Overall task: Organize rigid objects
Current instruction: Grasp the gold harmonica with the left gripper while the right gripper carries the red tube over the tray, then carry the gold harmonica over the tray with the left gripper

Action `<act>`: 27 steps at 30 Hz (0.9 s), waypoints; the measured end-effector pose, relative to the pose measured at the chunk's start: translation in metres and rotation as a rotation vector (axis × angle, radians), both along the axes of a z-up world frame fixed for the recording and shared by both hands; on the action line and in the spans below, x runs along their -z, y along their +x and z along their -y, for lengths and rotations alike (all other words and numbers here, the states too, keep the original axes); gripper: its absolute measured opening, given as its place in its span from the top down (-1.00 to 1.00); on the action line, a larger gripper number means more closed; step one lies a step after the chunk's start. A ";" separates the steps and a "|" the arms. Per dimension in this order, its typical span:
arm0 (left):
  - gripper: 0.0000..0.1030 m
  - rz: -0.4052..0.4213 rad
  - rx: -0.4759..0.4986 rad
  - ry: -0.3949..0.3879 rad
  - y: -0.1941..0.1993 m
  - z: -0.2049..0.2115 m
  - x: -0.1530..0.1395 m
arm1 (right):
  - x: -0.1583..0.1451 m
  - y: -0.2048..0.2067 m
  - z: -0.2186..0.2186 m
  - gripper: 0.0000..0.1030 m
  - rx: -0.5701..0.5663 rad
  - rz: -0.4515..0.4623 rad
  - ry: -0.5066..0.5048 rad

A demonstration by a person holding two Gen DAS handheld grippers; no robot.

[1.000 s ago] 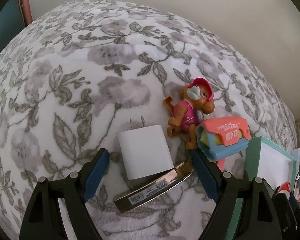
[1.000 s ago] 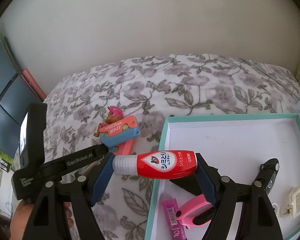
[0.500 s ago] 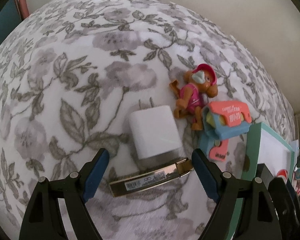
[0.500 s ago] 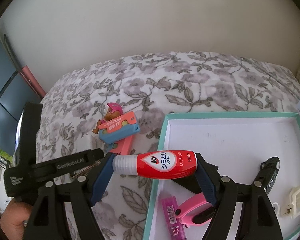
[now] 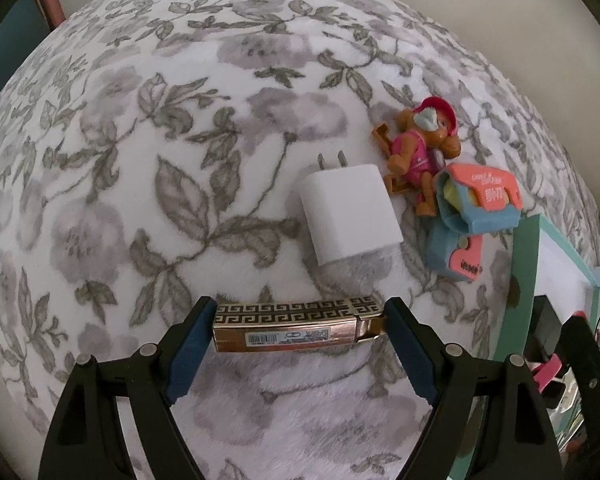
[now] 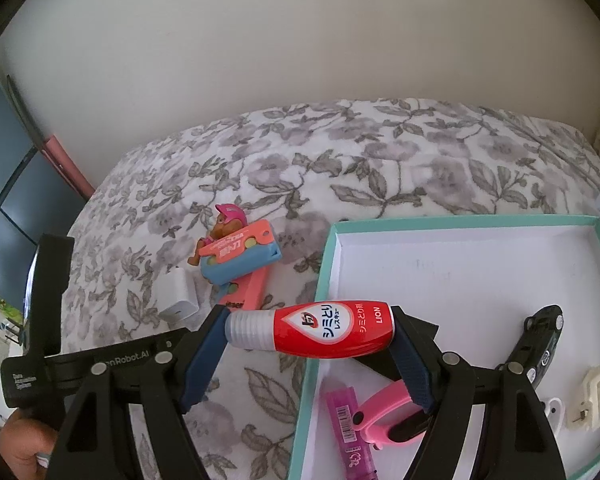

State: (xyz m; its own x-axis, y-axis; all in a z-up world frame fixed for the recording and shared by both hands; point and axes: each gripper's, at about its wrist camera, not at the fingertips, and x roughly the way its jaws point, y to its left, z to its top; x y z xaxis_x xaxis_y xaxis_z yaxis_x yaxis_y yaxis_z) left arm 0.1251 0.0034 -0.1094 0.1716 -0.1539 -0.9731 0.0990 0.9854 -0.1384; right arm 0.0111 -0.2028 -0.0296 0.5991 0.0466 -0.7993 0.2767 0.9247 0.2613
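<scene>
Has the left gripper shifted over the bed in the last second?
Yes. The left gripper has closed in on the gold case, which now lies between its fingers; the white charger beside the case has slid up and right in view.

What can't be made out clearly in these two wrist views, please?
Left wrist view: whether the left gripper presses the gold case or merely flanks it; the gaps are too fine.
Left wrist view: the tray's contents, cut off by the frame edge.
Right wrist view: the toy dog's body, behind the pink-and-blue toy.
Right wrist view: part of the pink band, behind the right gripper.
</scene>
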 end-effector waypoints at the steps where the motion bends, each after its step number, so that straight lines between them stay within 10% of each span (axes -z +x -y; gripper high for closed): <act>1: -0.65 -0.004 -0.001 0.001 -0.001 -0.001 0.001 | 0.000 0.000 0.000 -0.56 -0.001 0.000 -0.001; 16: -0.63 -0.042 -0.050 -0.122 -0.023 -0.019 -0.008 | 0.001 -0.002 0.002 -0.56 0.005 -0.007 0.005; 27: -0.63 0.095 0.012 -0.203 -0.037 -0.003 -0.065 | -0.016 -0.014 0.015 -0.56 0.042 0.023 -0.016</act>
State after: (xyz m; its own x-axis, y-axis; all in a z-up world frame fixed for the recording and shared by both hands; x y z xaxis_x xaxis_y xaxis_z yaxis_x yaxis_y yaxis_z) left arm 0.0882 0.0061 -0.0447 0.2579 -0.3480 -0.9013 0.1329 0.9368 -0.3237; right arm -0.0025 -0.2177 -0.0133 0.6186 0.0079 -0.7857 0.3096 0.9166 0.2530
